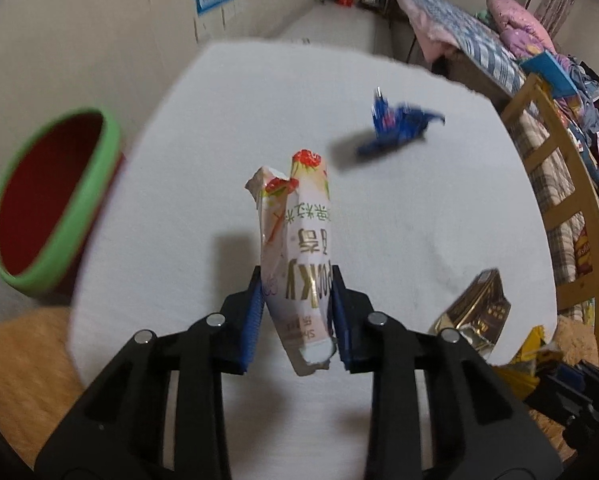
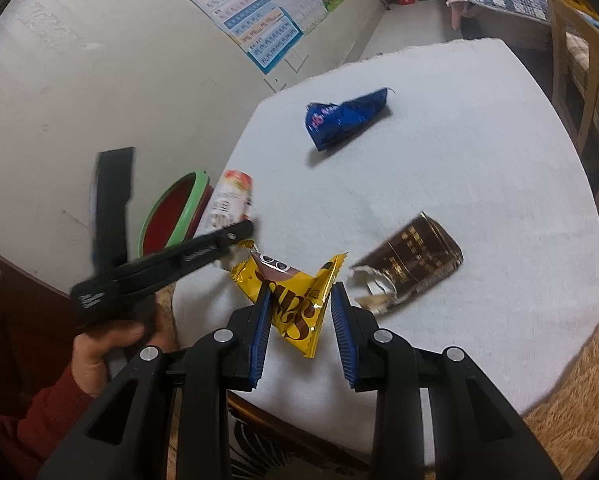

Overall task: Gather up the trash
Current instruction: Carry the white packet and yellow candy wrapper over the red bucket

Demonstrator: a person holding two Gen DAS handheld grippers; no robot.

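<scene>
Trash on a round table covered in white cloth (image 2: 459, 184), four pieces showing. Pink-and-white crumpled Pocky snack wrapper with red strawberry print (image 1: 295, 248) is standing upright between the blue ribbed pads of the left gripper (image 1: 297, 300), which is clamping it near its torn lower end and holding it clear of the cloth; its shadow is falling on the cloth to the left. Yellow foil snack wrapper with brown lettering (image 2: 299, 300) is sitting pinched between the blue pads of the right gripper (image 2: 301, 312), its lower tip hanging over the cloth near the table's near edge. Brown-and-gold torn foil wrapper (image 2: 411, 264) is lying flat on the cloth just beside the right gripper, apart from the yellow one. Blue crumpled foil wrapper (image 2: 347, 118) is lying farther across the table, well apart from the others. Red bin with a green rim (image 1: 51, 200) is standing off the table's left edge, its mouth open toward the left wrist camera; in the right wrist view it is showing behind the left gripper and the pink wrapper. Hand in a red sleeve (image 2: 111, 336) is gripping the black handle of the left tool. Pale wall with printed charts (image 2: 251, 28) is rising behind the table; wooden chair (image 1: 571, 208) is standing at the right beside it, and bed with checked blue bedding (image 1: 471, 32) is lying beyond.
</scene>
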